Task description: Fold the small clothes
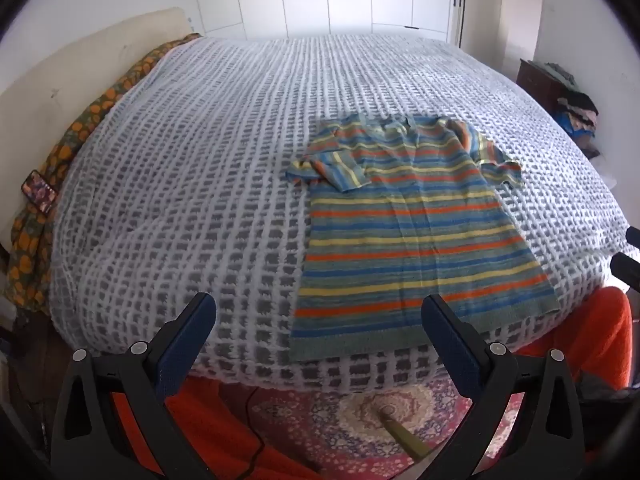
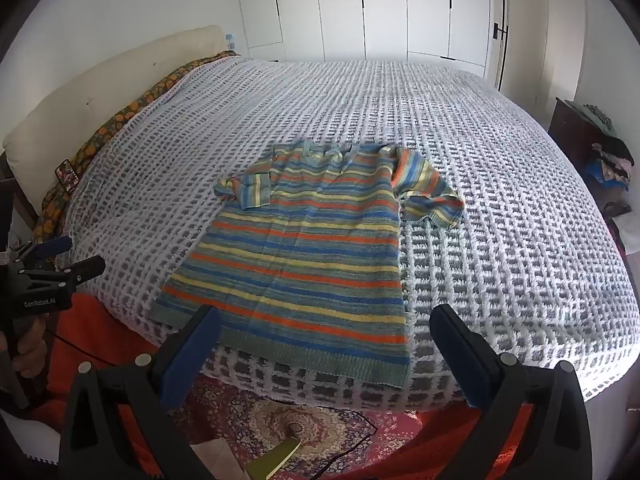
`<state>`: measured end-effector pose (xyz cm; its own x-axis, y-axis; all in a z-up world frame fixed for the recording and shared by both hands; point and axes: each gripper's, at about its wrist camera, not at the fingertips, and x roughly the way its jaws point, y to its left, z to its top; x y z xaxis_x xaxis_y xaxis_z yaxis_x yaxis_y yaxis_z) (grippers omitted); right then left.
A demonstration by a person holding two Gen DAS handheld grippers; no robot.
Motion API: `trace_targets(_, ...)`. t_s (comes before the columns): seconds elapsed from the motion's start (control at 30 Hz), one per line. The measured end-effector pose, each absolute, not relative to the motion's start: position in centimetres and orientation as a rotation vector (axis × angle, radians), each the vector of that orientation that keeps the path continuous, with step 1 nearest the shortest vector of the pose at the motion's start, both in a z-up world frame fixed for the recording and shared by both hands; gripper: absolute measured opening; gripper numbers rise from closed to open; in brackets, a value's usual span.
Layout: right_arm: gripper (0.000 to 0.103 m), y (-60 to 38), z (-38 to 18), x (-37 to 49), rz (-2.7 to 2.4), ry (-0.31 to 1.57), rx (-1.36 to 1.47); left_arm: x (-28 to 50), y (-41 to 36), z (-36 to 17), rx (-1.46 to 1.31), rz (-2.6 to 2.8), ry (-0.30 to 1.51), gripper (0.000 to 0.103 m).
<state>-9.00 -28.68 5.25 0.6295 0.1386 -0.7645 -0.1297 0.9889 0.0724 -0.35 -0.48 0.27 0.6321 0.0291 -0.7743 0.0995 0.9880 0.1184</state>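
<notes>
A short-sleeved knit sweater with blue, yellow, orange and grey-green stripes lies flat on the bed, hem at the near edge and collar away from me. Its left sleeve is folded in over the chest; the right sleeve lies crumpled outward. My left gripper hovers open above the hem's left part, nothing between its fingers. It also shows at the left edge of the right wrist view, left gripper, held by a hand. My right gripper stands open over the hem's right part, holding nothing.
A white-and-grey waffle bedspread covers the bed. A cream headboard, an orange-patterned cloth and a phone line the left side. White wardrobe doors stand behind. A dark cabinet with piled clothes is right. A red rug lies below.
</notes>
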Motion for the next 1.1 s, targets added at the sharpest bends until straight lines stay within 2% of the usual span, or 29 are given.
trace_targets(0.23,0.103,-28.3,5.0,-9.5,0.166,0.864,0.012,-3.8,-3.5,-0.3,0.218,-0.034,0.823,0.102)
trace_targets(0.3,0.103,-28.2,4.9,-9.8,0.169,0.865,0.011,-0.2,-0.6,-0.2,0.161,-0.061,0.899,0.102)
trace_targets(1.1,0.103,-27.9,4.3,-9.3,0.184,0.882,0.035,-0.7,-1.7,-0.5,0.181,-0.093,0.908,0.102)
